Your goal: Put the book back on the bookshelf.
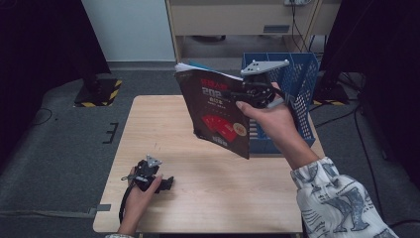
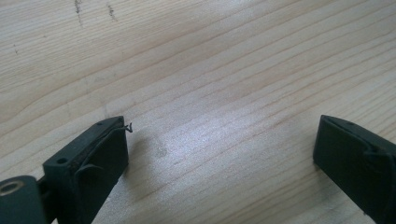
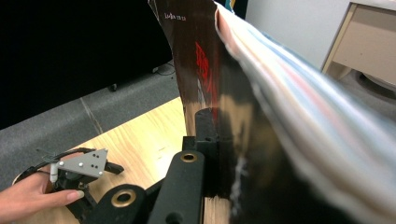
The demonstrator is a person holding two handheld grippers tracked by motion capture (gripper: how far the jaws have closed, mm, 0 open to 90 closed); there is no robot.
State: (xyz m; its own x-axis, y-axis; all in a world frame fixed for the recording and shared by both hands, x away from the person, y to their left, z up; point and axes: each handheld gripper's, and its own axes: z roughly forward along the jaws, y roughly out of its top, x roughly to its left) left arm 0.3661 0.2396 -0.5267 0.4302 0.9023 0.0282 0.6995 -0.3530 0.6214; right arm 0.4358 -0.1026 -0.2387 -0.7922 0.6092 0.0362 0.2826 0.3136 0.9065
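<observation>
Book: dark-covered book (image 1: 218, 111) hangs upright in the air above the wooden table (image 1: 208, 168), in front of the blue basket (image 1: 302, 79)
Right gripper (image 1: 247, 91): clamped on the book's edge
Left gripper (image 1: 166, 182): jaws wide apart, nothing between them, resting on the table
Progress: book lifted; likely still to go into the basket

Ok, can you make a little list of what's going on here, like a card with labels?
Held thing: dark book with red print, lifted above the table
Right hand-held gripper: shut on the book's edge
Left hand-held gripper: open, nothing in it, low on the table
Behind the book: blue basket at the table's far right
</observation>
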